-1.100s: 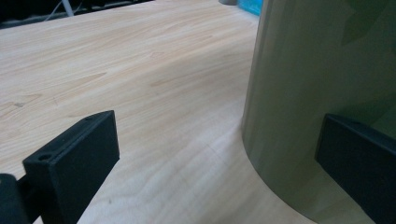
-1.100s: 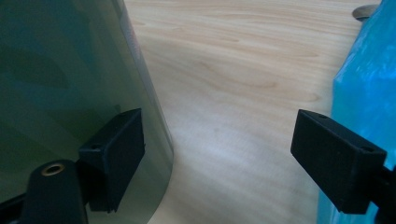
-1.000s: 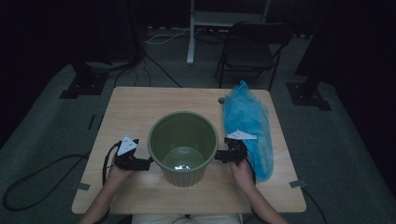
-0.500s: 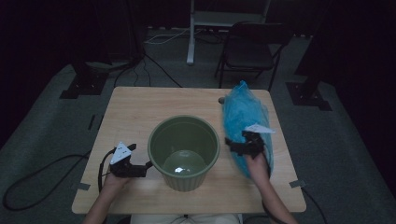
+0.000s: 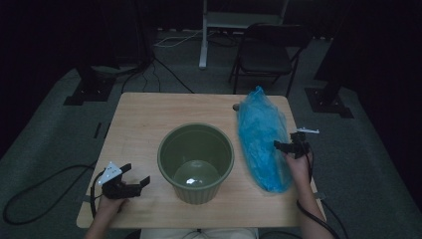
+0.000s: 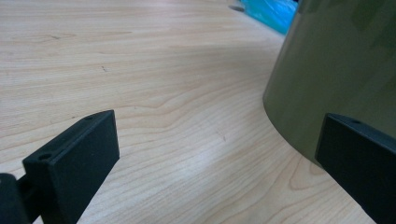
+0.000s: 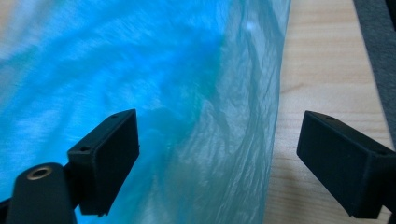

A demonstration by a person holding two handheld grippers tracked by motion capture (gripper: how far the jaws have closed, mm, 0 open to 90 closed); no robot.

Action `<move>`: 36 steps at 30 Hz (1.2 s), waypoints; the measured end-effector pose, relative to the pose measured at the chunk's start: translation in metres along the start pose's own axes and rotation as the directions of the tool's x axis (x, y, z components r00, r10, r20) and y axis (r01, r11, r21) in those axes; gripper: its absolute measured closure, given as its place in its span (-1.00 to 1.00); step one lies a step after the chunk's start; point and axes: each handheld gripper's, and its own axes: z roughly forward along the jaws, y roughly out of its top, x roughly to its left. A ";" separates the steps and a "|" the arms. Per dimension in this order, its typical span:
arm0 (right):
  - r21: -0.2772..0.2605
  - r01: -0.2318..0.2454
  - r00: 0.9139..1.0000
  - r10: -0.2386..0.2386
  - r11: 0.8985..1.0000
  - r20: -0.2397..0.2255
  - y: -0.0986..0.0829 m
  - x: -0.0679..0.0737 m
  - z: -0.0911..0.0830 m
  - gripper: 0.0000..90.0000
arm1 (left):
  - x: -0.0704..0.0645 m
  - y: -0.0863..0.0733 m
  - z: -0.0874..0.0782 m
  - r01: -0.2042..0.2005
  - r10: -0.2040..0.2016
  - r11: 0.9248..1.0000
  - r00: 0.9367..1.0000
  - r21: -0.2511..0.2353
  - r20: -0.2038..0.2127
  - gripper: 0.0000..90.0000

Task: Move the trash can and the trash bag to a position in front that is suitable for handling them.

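A green plastic bin [image 5: 195,159] stands upright in the middle of the wooden table [image 5: 149,119], its side wall [image 6: 341,70] close in the left gripper view. A crumpled blue plastic bag [image 5: 260,139] lies along the table's right side. My left gripper [image 5: 133,178] rests open near the front left edge, left of the bin, with nothing between its jaws. My right gripper [image 5: 287,144] hovers open at the bag's right edge. In the right gripper view the blue bag [image 7: 187,102] lies between and beyond the spread jaws, untouched.
A small dark hole [image 5: 236,106] marks the table near the bag's far end. Bare wood stretches across the table's left and far parts. A folding chair [image 5: 266,55], stand bases and cables [image 5: 30,199] lie on the dark floor around the table.
Both grippers have come away from the bin's sides. The left one drew back toward the front left corner. The right one swung out to the blue bag's right edge.
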 end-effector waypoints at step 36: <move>0.024 0.295 0.930 -0.281 0.955 -0.235 -0.078 0.067 -0.056 0.80 | -0.007 -0.011 -0.012 -0.045 0.046 0.999 0.999 0.025 -0.007 -0.99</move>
